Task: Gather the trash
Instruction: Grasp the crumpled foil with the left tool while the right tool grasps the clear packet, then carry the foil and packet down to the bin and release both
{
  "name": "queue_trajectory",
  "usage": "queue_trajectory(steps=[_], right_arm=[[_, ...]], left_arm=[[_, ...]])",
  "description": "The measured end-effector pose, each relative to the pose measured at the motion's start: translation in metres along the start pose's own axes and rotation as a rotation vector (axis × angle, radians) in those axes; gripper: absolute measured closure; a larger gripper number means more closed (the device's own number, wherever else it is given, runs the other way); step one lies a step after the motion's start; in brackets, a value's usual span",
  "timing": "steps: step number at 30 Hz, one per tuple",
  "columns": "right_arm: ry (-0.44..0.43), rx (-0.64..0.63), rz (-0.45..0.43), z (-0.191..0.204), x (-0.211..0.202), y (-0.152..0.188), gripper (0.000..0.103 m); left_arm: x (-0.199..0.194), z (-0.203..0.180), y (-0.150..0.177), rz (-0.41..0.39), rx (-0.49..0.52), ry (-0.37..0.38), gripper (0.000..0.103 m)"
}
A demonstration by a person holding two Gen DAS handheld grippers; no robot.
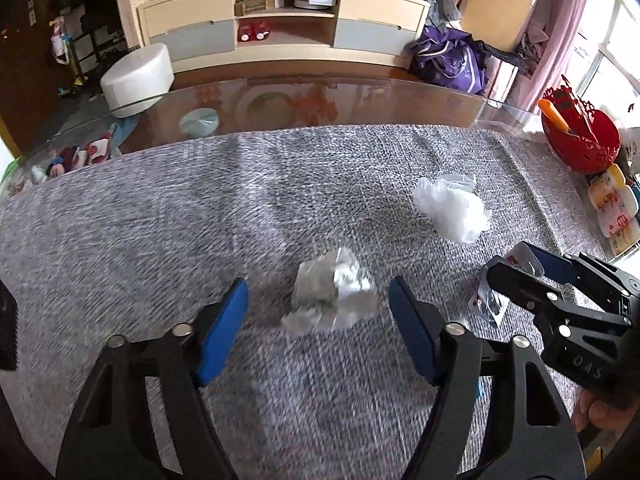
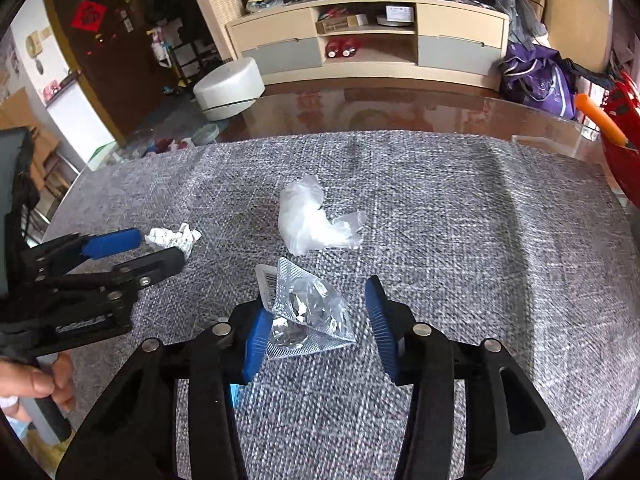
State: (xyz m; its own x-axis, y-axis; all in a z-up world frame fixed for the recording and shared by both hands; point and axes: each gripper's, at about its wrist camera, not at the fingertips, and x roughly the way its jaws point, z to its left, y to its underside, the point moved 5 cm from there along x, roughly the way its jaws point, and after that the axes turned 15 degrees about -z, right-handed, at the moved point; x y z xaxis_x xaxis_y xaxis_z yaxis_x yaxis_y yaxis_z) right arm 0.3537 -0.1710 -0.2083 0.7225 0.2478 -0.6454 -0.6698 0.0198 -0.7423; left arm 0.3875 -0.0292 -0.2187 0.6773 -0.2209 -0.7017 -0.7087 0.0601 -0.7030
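On the side of the right gripper (image 1: pixel 516 270), seen from the left wrist view, raised letters are reading "DAS". A barcode is showing on a white label at the far end of the blister pack (image 2: pixel 306 312), though its digits are too small to read. A red diamond paper with a dark character is hanging on the brown door (image 2: pixel 89 14) at 10 o'clock in the right wrist view; the character is not legible.

The left gripper (image 1: pixel 318 322) is standing with its jaws wide, the crumpled paper wad (image 1: pixel 332 296) lying between the blue pads (image 1: pixel 222 332) without touching either. The wad is roughly round, with no clear long axis.

The right gripper (image 2: pixel 316 326) is also holding its jaws wide around the blister pack, whose near edge is lying against the left blue pad (image 2: pixel 256 344). The pack is lying on the grey woven mat (image 2: pixel 460 240) with its long axis running from 11 o'clock, the barcode end, toward 5 o'clock.

A crumpled clear plastic bag (image 2: pixel 310 220) is sitting on the mat at 12 o'clock from the blister pack, apart from it. A red basket (image 1: pixel 580 140) is standing at 2 o'clock in the left wrist view.
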Motion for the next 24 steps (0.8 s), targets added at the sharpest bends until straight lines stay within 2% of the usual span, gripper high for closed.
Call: queue_trajectory(steps=[1,2,3,7,10,15,24], right_arm=[[0.002,-0.003,0.001,-0.001,0.001,0.000,0.066],[-0.003,-0.005,0.003,-0.001,0.003,0.000,0.070],[-0.006,-0.007,0.002,-0.001,0.004,-0.001,0.070],[-0.011,-0.016,0.001,-0.001,0.004,-0.002,0.071],[-0.015,-0.006,0.002,-0.002,-0.001,-0.003,0.072],[-0.027,-0.003,-0.047,0.002,-0.036,-0.014,0.072],[-0.040,-0.012,-0.129,0.014,-0.122,-0.019,0.072]], left_arm=[[0.004,0.000,0.001,0.009,0.000,0.009,0.054],[0.008,-0.001,0.001,0.018,0.001,0.017,0.059],[0.011,-0.002,0.002,0.026,0.000,0.025,0.069],[0.010,-0.001,0.005,0.021,0.012,0.025,0.079],[0.002,0.002,0.005,0.016,0.012,0.025,0.082],[-0.034,0.001,-0.001,-0.027,0.019,0.015,0.082],[-0.133,-0.025,0.000,-0.140,0.086,0.022,0.082]])
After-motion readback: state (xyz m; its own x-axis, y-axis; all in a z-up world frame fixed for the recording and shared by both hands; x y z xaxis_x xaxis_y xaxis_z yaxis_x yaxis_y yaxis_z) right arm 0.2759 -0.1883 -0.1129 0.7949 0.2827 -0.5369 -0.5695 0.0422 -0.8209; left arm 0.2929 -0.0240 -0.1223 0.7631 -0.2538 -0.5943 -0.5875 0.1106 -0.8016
